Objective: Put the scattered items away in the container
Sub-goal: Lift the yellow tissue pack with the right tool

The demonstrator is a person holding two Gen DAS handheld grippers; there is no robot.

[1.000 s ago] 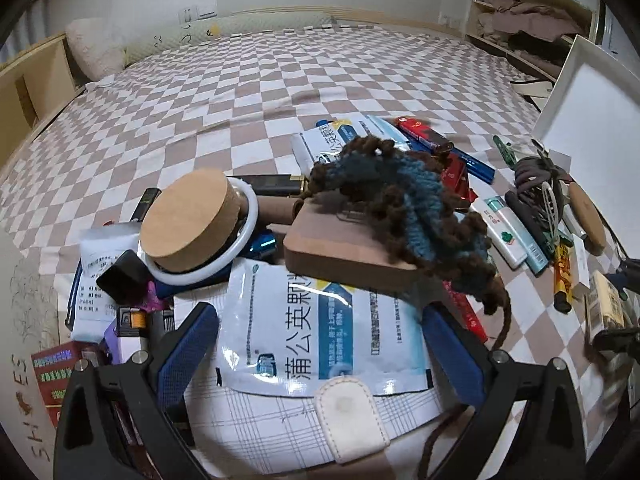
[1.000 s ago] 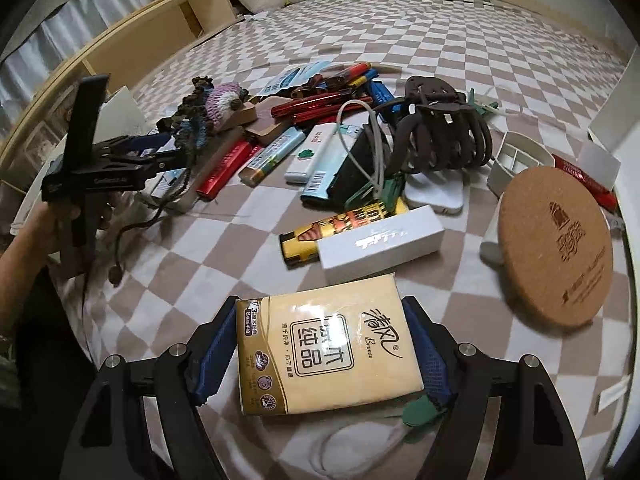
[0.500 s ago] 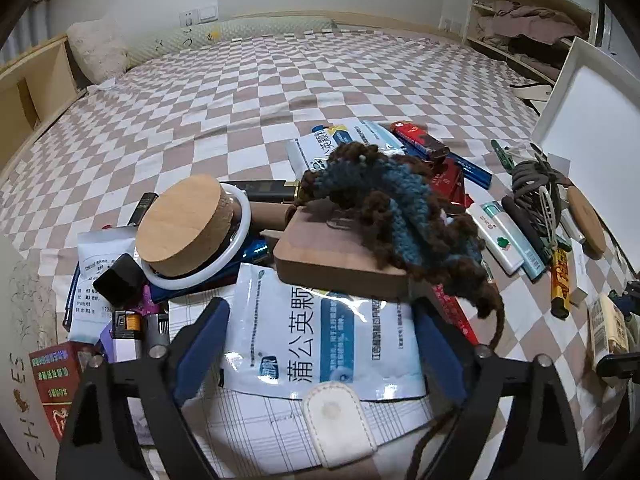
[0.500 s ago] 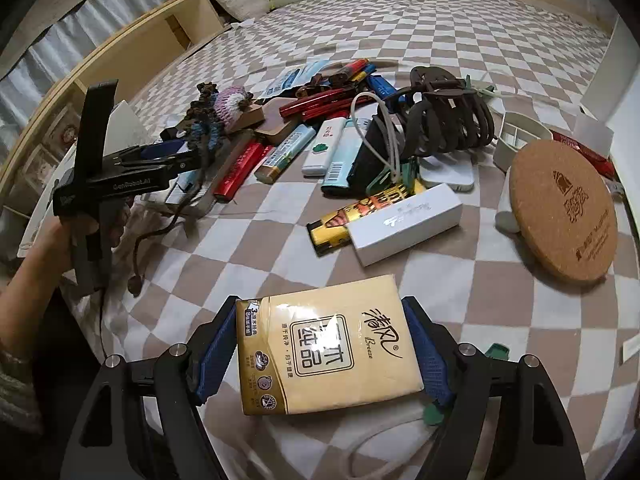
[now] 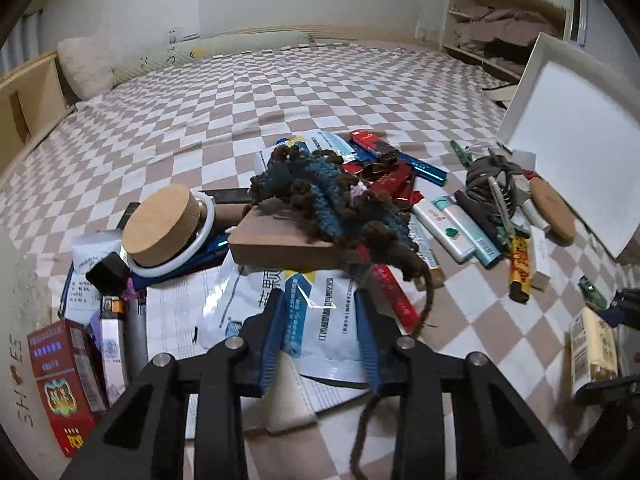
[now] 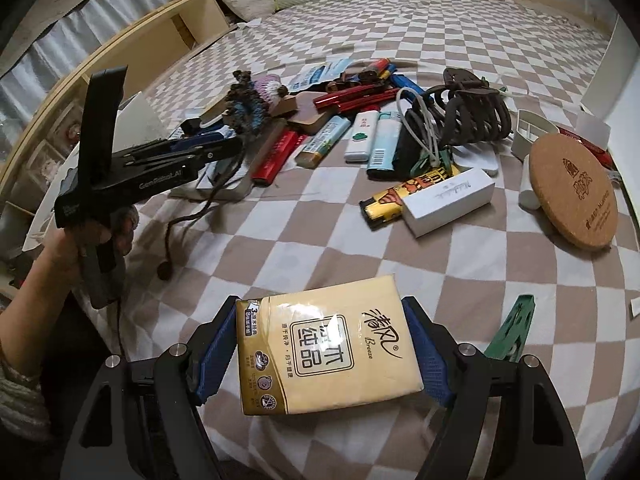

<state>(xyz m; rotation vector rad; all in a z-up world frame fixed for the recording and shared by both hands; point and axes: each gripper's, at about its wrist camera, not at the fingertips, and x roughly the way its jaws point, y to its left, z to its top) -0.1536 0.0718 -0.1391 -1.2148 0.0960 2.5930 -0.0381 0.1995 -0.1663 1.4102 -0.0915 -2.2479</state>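
A: Right gripper (image 6: 320, 350)?

B: Clamped on the yellow tissue pack (image 6: 326, 346); a blue pad presses each side. The pack is lifted clear of the checkered bedspread (image 6: 460, 264).

A: Left gripper (image 5: 320, 336)?

B: Jaws closing. The white-and-blue medicine sachet (image 5: 304, 304) lies between the pads; I cannot tell whether they press on it yet. From the right wrist view, the left gripper (image 6: 224, 148) sits at the left end of the clutter, held by a hand (image 6: 68, 248).

A: Neighbours?

B: Just beyond the sachet, a brown block (image 5: 288, 242) with a blue-brown yarn bundle (image 5: 332, 200) on top. Left of it, a cork-lidded jar (image 5: 164, 224).

A: Container?

B: The white box (image 5: 568, 152) stands tilted at the right edge, with a cork coaster (image 5: 554, 208) just beside it.
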